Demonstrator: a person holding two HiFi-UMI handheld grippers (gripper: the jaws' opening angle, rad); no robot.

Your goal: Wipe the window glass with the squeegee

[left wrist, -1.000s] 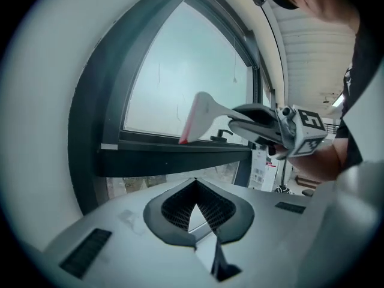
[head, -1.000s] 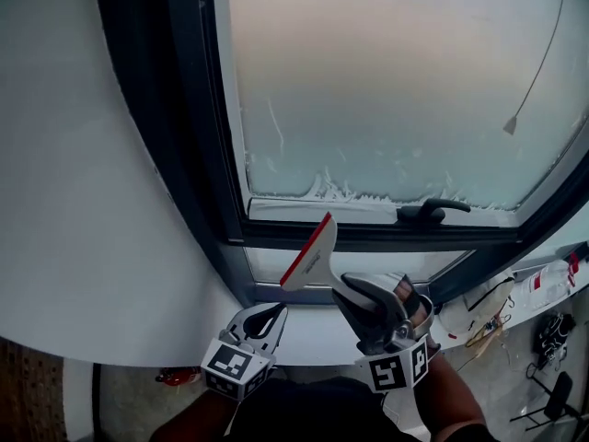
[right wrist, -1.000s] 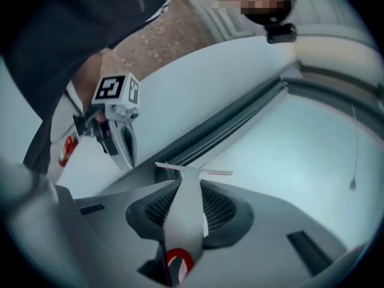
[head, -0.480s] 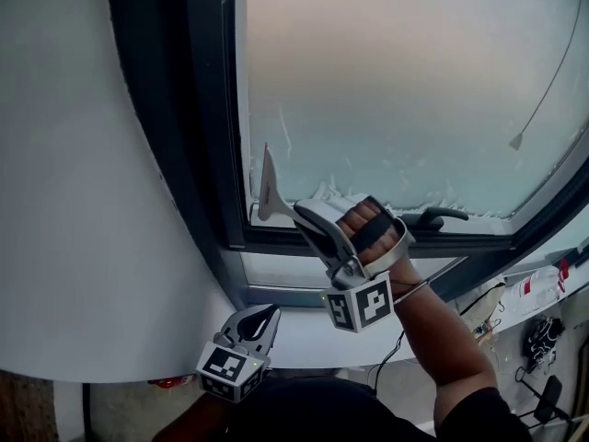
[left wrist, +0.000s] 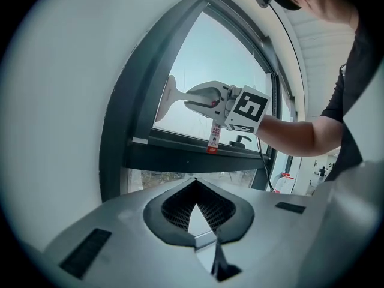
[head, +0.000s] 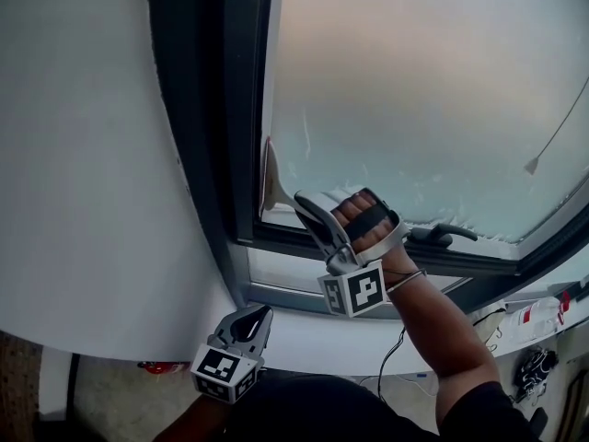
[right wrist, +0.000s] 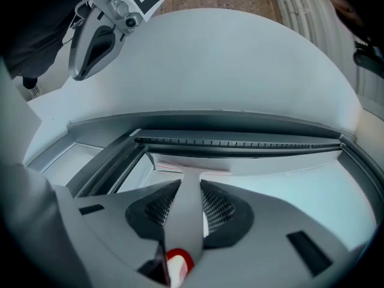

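Note:
The white squeegee [head: 269,180] stands with its blade upright against the left edge of the window glass [head: 433,99], right beside the dark frame [head: 221,109]. My right gripper [head: 304,205] is shut on the squeegee's handle [right wrist: 187,203], and the blade [right wrist: 191,168] lies flat on the pane ahead of the jaws. The lower strip of glass looks frosted with foam. My left gripper [head: 254,319] hangs low by the sill, shut with nothing in it; its fingertips [left wrist: 195,183] meet. The right gripper [left wrist: 191,98] also shows in the left gripper view, with the squeegee [left wrist: 170,98] on the glass.
A black window handle [head: 442,235] sits on the lower frame right of my right hand. A cord with a small weight [head: 531,165] hangs over the pane at the right. A white curved wall [head: 83,155] fills the left. Clutter [head: 538,311] lies on the sill at far right.
My right gripper has lifted the squeegee from sill height up to the glass and turned its blade upright against the left frame. The left gripper has stayed low.

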